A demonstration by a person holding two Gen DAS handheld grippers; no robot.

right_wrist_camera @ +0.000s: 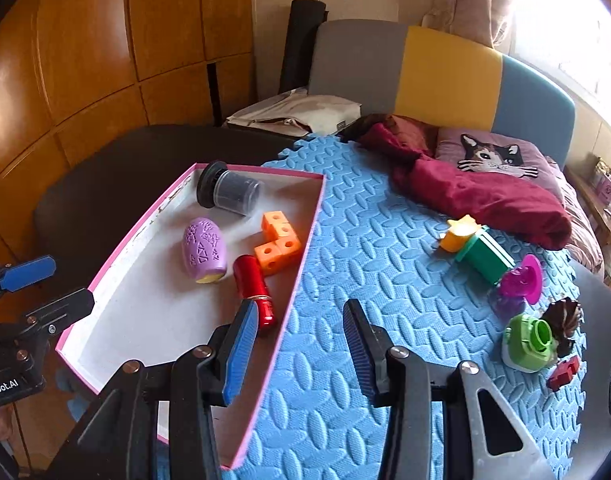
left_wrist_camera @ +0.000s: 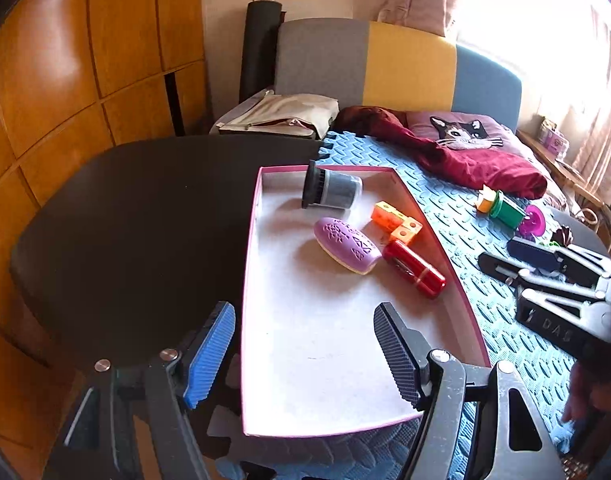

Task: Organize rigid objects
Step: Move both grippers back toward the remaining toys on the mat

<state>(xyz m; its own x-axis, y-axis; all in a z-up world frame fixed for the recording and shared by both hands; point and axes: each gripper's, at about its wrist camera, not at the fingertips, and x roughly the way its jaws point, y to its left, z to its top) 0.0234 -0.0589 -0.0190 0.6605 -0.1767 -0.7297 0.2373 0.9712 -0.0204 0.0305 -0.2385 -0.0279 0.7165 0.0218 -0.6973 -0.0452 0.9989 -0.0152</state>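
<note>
A pink-rimmed white tray (left_wrist_camera: pixel 305 360) (right_wrist_camera: pixel 145 320) holds a dark jar (left_wrist_camera: pixel 331 190) (right_wrist_camera: pixel 230 193), a purple egg-shaped case (left_wrist_camera: pixel 347 250) (right_wrist_camera: pixel 204 249), orange cubes (left_wrist_camera: pixel 397 222) (right_wrist_camera: pixel 279 244) and a red tube (left_wrist_camera: pixel 415 268) (right_wrist_camera: pixel 254 290). On the blue foam mat (right_wrist_camera: pixel 385 280) lie a green-and-yellow toy (left_wrist_camera: pixel 501 206) (right_wrist_camera: pixel 479 250), a magenta toy (right_wrist_camera: pixel 521 284), a green cap (right_wrist_camera: pixel 529 342) and a small red piece (right_wrist_camera: pixel 563 372). My left gripper (left_wrist_camera: pixel 305 356) is open and empty over the tray's near end. My right gripper (right_wrist_camera: pixel 299 350) is open and empty above the tray's right rim and the mat.
The tray and mat lie on a dark round table (left_wrist_camera: pixel 125 220). Behind are a maroon cloth (right_wrist_camera: pixel 485 196), a cat cushion (right_wrist_camera: pixel 493 156), a colour-block headboard (right_wrist_camera: pixel 445 68), a beige bag (left_wrist_camera: pixel 281 116) and wooden panelling (left_wrist_camera: pixel 65 80). A dark pinecone-like object (right_wrist_camera: pixel 563 320) lies by the green cap.
</note>
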